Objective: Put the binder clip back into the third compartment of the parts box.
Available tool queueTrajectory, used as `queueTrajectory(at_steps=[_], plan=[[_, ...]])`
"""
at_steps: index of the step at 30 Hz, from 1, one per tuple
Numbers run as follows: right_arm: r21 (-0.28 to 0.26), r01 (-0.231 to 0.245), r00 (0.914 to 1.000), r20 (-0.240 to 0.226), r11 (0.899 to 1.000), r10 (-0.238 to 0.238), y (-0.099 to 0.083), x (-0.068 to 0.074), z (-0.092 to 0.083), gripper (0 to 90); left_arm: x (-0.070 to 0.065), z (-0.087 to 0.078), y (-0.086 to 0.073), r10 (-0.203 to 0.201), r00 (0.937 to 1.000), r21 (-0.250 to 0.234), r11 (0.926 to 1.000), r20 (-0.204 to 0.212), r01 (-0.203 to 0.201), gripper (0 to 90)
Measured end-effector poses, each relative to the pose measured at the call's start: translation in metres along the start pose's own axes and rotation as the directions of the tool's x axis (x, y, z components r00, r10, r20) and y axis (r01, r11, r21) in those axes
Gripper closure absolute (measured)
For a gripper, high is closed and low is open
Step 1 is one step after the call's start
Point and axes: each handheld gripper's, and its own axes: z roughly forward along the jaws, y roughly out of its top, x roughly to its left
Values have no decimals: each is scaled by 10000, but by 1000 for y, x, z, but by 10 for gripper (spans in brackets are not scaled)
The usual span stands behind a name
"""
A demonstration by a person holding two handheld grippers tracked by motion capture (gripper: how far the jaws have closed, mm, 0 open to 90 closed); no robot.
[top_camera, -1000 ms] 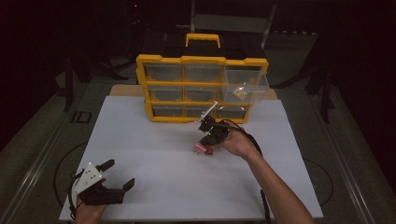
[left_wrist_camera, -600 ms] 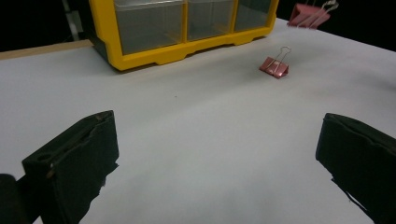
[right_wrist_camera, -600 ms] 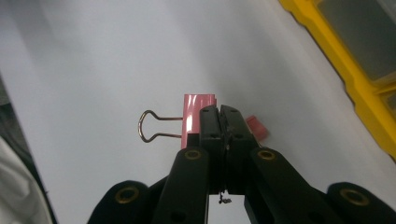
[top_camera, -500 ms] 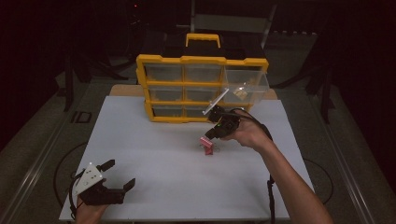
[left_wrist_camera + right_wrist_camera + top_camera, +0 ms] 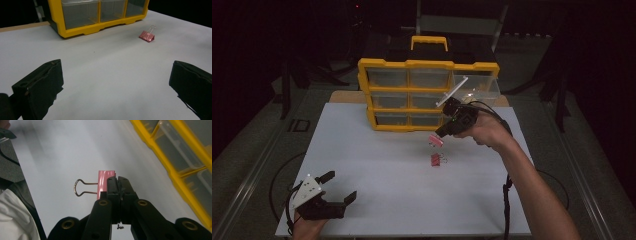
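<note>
Pink binder clip (image 5: 107, 182): gripped in closed right gripper (image 5: 117, 185), lifted clear of white table (image 5: 377, 170), just near of yellow drawer organizer (image 5: 427, 95). Top-right drawer (image 5: 476, 89): pulled out, apparently the destination; deposit pending. Second pink binder clip (image 5: 436, 159): lying mid-table, not yet collected. Left gripper (image 5: 339, 187): jaws wide open, empty, at near-left corner.

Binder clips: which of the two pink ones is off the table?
The binder clip pinched in the right claw, held above the white table; the other clip lies flat below it.

White table (image 5: 377, 200), yellow organizer (image 5: 428, 95), pink clip (image 5: 436, 159)
</note>
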Motion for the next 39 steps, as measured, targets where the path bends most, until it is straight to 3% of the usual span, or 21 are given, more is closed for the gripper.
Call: queueTrajectory(at_steps=[10, 24, 34, 39], plan=[[-390, -50, 9999, 159, 9992, 56, 13, -5, -33, 885, 0, 1, 0, -1, 10000, 10, 10000, 18, 1, 1], [-897, -778, 9967, 171, 9929, 796, 29, -22, -72, 885, 1, 0, 0, -14, 10000, 26, 10000, 26, 14, 1], [-1334, -1462, 9886, 165, 9802, 1497, 34, -33, -93, 885, 0, 1, 0, -21, 10000, 18, 10000, 41, 21, 1], [-1670, -1854, 9805, 337, 9684, 1935, 35, -38, -107, 885, 0, 1, 0, -12, 10000, 47, 10000, 45, 12, 1]])
